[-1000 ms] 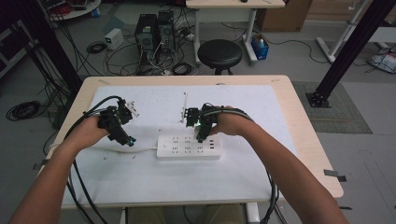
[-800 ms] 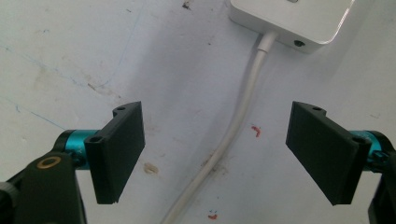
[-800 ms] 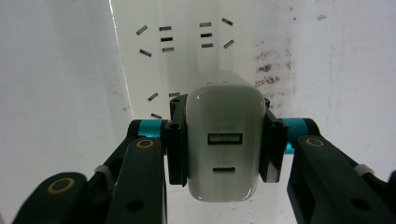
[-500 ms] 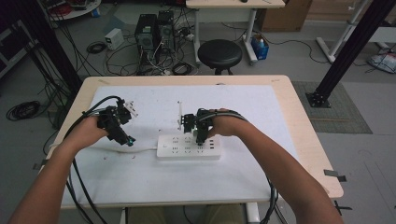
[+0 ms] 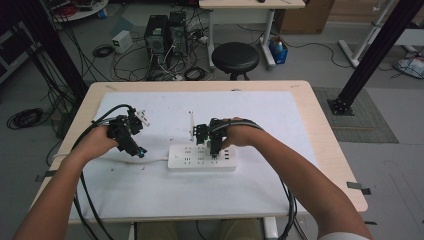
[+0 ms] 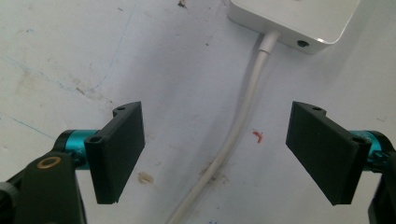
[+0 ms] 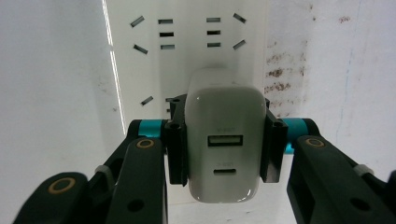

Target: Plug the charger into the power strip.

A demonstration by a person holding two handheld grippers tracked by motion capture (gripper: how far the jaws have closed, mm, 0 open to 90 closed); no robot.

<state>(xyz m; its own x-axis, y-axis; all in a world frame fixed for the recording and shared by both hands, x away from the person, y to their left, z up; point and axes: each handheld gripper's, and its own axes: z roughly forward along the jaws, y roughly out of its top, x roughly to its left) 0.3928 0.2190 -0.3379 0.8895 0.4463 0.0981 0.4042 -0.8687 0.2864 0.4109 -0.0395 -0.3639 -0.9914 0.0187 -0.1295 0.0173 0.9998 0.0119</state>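
A white power strip (image 5: pixel 202 157) lies flat in the middle of the table, and its white cord (image 6: pixel 238 130) runs off to the left. My right gripper (image 7: pixel 224 144) is shut on a white USB charger (image 7: pixel 225 140), gripped by its two sides and held right over the strip's sockets (image 7: pixel 187 35). I cannot tell whether the charger's prongs are in a socket. In the high view the right gripper (image 5: pixel 214 150) points down onto the strip. My left gripper (image 6: pixel 219 154) is open just above the table, its jaws on either side of the cord without touching it, close to the strip's end (image 6: pixel 299 18).
The table top (image 5: pixel 280 125) is covered by a white stained sheet. Black cables trail from both grippers toward the near edge. A thin white upright piece (image 5: pixel 190 122) stands just behind the strip. A black stool (image 5: pixel 235 57) and floor equipment sit beyond the table.
My right gripper has come down a little with the charger, closer onto the power strip. The left gripper has kept still.
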